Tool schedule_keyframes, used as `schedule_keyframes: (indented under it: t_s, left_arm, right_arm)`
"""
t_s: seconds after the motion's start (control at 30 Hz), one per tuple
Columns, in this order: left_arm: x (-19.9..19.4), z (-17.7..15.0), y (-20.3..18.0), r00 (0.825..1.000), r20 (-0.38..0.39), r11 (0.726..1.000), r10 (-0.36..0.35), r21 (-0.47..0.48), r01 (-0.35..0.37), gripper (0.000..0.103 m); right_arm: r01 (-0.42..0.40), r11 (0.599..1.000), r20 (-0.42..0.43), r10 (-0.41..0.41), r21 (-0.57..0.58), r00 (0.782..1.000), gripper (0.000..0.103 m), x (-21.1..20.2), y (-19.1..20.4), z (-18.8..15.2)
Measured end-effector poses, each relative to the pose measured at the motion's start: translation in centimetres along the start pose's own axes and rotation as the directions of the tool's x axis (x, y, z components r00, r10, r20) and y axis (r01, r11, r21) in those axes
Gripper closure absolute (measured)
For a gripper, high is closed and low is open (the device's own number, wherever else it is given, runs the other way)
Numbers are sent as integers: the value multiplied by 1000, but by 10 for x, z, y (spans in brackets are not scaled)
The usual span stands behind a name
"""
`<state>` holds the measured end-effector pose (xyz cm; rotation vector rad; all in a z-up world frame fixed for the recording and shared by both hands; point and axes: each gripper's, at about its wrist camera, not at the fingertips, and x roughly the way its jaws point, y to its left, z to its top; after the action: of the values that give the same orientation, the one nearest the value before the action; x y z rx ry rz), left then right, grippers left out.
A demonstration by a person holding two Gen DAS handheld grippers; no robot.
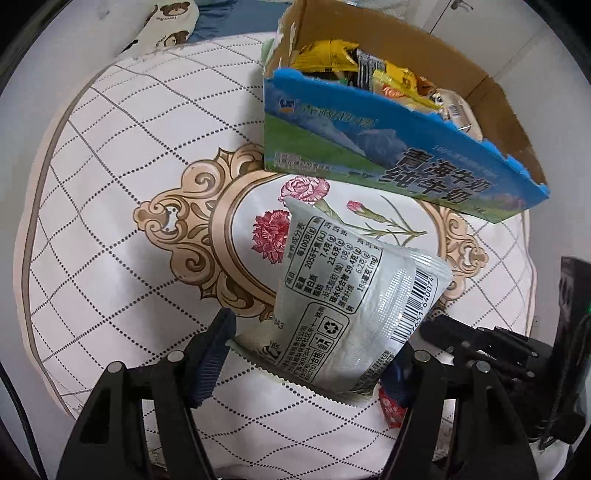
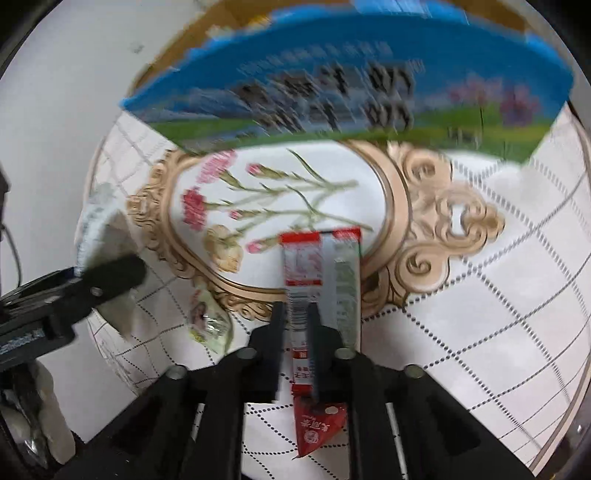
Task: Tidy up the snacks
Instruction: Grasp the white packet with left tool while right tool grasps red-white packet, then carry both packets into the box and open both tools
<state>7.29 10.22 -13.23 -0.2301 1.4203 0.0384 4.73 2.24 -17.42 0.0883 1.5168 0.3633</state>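
My left gripper (image 1: 308, 356) is shut on a silver snack packet (image 1: 347, 295) with a barcode, held above the cushion; the packet also shows in the right wrist view (image 2: 98, 221). A cut-open blue milk carton box (image 1: 369, 147) stands just behind it, with several yellow snack packs (image 1: 388, 79) inside. In the right wrist view my right gripper (image 2: 297, 314) is shut on a narrow red-and-white snack packet (image 2: 303, 262), whose red lower end (image 2: 317, 424) hangs below the fingers. The box (image 2: 332, 92) is blurred ahead of it.
Everything rests on a white quilted cushion (image 1: 110, 184) with a flower medallion (image 2: 288, 184). A small pale green wrapper (image 2: 207, 317) lies on it between the two grippers. A bear-print cloth (image 1: 170, 26) lies at the far left.
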Motion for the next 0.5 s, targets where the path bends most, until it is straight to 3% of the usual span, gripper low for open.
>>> schedule_keyframes:
  t_s: [0.03,0.07,0.17,0.23,0.37,0.5]
  left_arm:
    - [7,2,0,1000,-13,1000,1,-7,-1,34]
    - [15,13,13,1000,-21,1000,6,-9,-6,34]
    - [35,13,16,998,-51,999,25,-21,-26,34]
    - [44,12,19,997,-69,999,31,-32,-33,34]
    - [54,9,24,995,-90,998,37,-45,-41,34]
    - [46,9,22,997,-79,999,7,-53,-12,34]
  right_arm:
    - [9,1000,-6,-9,4,1000,53,7,-1,-2]
    - [16,1000,-13,-16,9,1000,48,15,-2,-3]
    - [80,997,-42,-80,-12,996,45,40,2,-6]
    - [159,986,-14,-160,-41,987,43,48,8,-9]
    - [205,978,36,-204,-34,978,53,55,8,-14]
    - [155,987,67,-153,-30,986,67,34,2,-20]
